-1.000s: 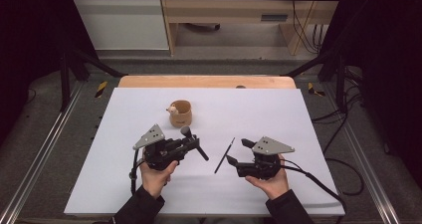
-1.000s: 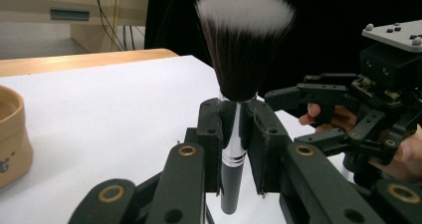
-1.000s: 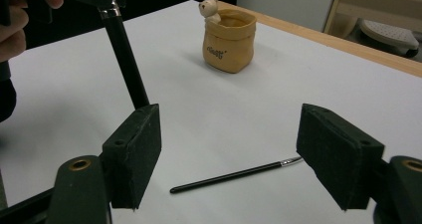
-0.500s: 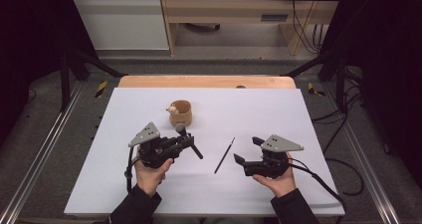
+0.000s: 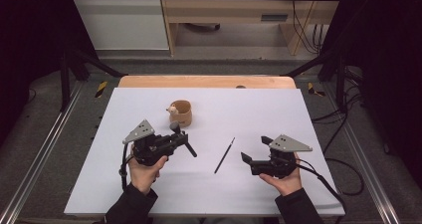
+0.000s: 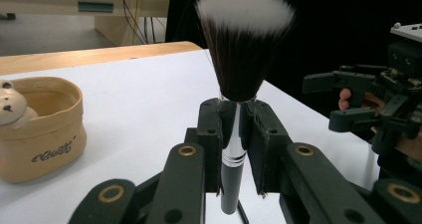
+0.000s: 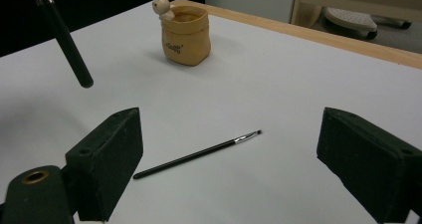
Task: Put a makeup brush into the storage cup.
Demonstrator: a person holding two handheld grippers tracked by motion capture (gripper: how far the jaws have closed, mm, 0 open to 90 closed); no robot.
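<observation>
- Your left hand-held gripper (image 5: 171, 140) pinches the big brush (image 6: 238, 84), bristles up in the left gripper view
- Your right hand-held gripper (image 5: 254, 152) is spread wide with nothing in it; its jaws have just been opening
- The thin brush (image 5: 224, 155) lies flat on the desk (image 5: 278, 114), just left of your right hand-held gripper, tip pointing away from you
- The tan cup (image 5: 180, 112) with a little bear stands farther back; it looks empty

left gripper (image 6: 238, 149) clamps fluffy brush (image 6: 242, 50) upright.
</observation>
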